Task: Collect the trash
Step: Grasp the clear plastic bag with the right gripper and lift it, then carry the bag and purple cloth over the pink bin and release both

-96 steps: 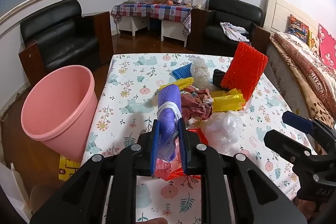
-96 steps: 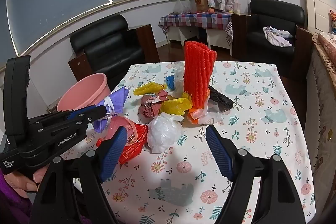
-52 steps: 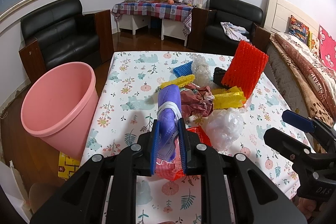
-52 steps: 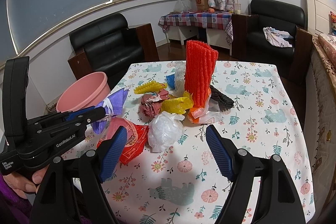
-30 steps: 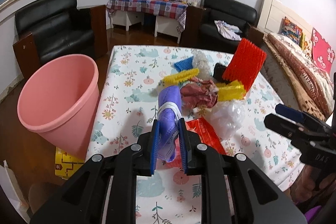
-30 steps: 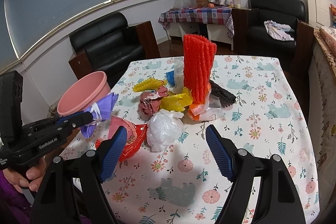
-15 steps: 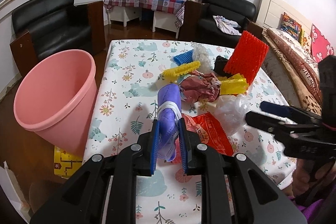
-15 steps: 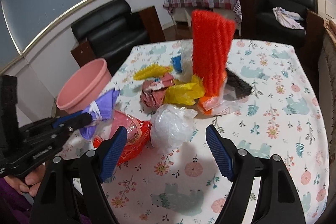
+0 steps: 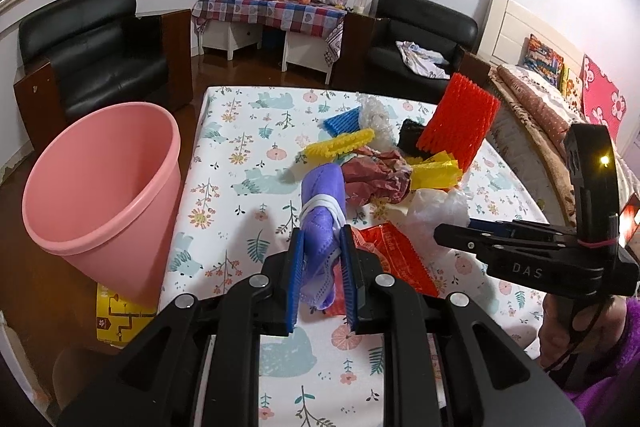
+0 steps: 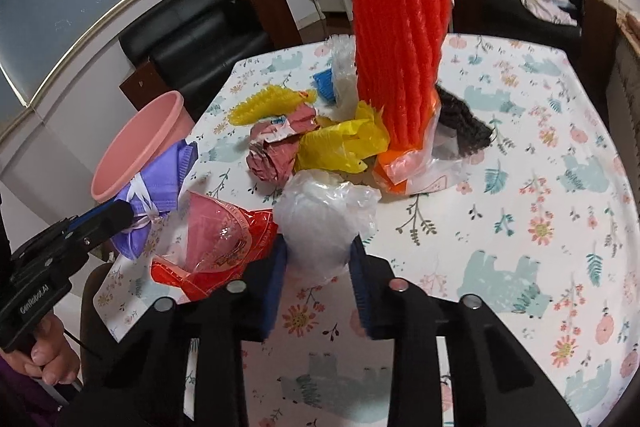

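Trash is lying heaped on the desk (image 10: 540, 155), which is covered by a smooth floral-print cloth. Materials are varying: a crinkled clear plastic bag (image 10: 324, 219) bunched into a rough ball, a glossy red wrapper (image 10: 224, 251) lying flat, a crumpled maroon paper wad (image 10: 276, 151), limp yellow film (image 10: 340, 143), and a ribbed orange-red foam net sleeve (image 10: 400, 47) standing upright, its long axis running vertical.

The right hand-held gripper (image 10: 318, 267) is closing, its 2 blue ribbed pads sitting on either side of the clear plastic bag, which is resting on the desk at the near edge of the heap; contact appears made on both flanks.

The left hand-held gripper (image 9: 320, 267) is standing narrowly parted and is clamping a purple quilted face mask (image 9: 324, 219), folded and bound by its white elastic. The mask's long axis is running along the fingers, its free end pointing away toward the heap.

A smooth pink plastic bin (image 9: 100, 187), round and tapering, is standing off the desk's left edge, mouth tilted toward the camera, beside the left hand-held gripper.
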`<act>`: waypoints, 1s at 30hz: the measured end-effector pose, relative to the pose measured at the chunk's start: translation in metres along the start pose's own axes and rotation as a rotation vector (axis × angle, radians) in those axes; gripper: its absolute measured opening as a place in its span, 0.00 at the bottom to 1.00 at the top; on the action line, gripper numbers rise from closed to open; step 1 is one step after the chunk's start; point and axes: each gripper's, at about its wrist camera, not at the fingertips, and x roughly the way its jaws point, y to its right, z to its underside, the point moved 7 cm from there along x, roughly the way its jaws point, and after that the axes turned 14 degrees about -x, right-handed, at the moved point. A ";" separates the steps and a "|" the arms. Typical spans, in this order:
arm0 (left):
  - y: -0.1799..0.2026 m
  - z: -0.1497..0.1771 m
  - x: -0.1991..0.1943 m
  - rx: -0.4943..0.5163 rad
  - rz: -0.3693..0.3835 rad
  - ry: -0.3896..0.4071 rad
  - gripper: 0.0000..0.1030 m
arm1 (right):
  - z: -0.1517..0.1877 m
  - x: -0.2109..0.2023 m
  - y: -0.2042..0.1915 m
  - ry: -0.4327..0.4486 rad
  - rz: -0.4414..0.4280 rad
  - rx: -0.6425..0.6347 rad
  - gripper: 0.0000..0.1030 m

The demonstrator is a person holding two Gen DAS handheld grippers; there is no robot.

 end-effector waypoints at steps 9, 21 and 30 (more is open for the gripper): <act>-0.008 -0.012 -0.018 -0.018 0.017 0.069 0.17 | -0.015 -0.048 -0.003 0.113 0.041 -0.054 0.26; -0.068 -0.049 -0.062 -0.106 -0.135 0.226 0.17 | -0.093 -0.036 -0.080 0.181 -0.163 -0.151 0.26; -0.131 -0.070 -0.080 -0.190 -0.252 0.272 0.17 | -0.126 0.008 -0.172 0.161 -0.270 -0.283 0.26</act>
